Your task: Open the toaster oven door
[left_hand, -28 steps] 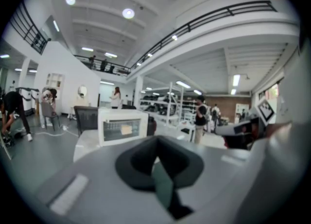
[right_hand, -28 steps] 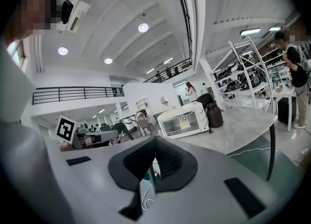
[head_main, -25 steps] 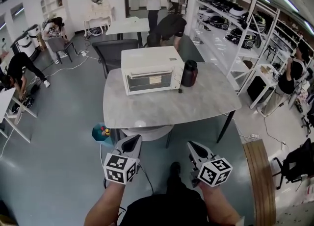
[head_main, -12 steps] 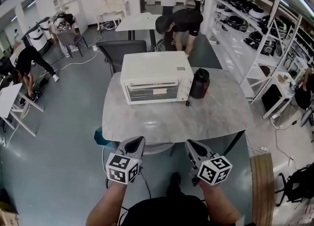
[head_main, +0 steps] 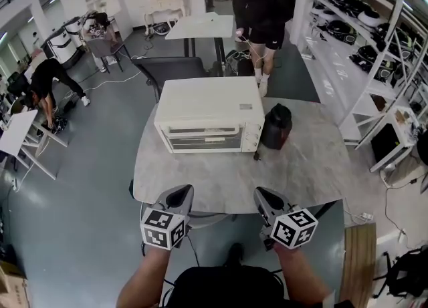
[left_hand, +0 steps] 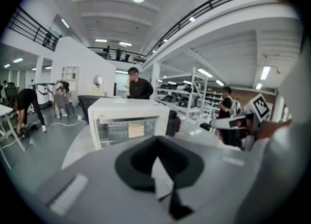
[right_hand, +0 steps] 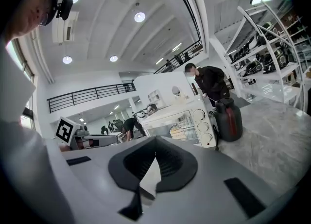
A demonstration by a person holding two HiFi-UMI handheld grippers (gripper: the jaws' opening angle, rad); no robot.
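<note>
While both claws hang short of the table's (head_main: 200,190) near edge, I list: left gripper (head_main: 179,197), shut, empty; right gripper (head_main: 265,198), shut, empty. Beyond, straight ahead: toaster oven (head_main: 208,103), door (head_main: 204,138) closed, facing me, long axis left-right, likelier nearer the left claw.

The right gripper (right_hand: 154,146) has its jaws pressed together with nothing between them. Ahead, a white toaster oven (right_hand: 180,123) stands on a grey marble table (right_hand: 274,138), door shut, with a dark jug (right_hand: 228,120) just beside its knob side. The left gripper (right_hand: 92,142) shows at the left.
</note>
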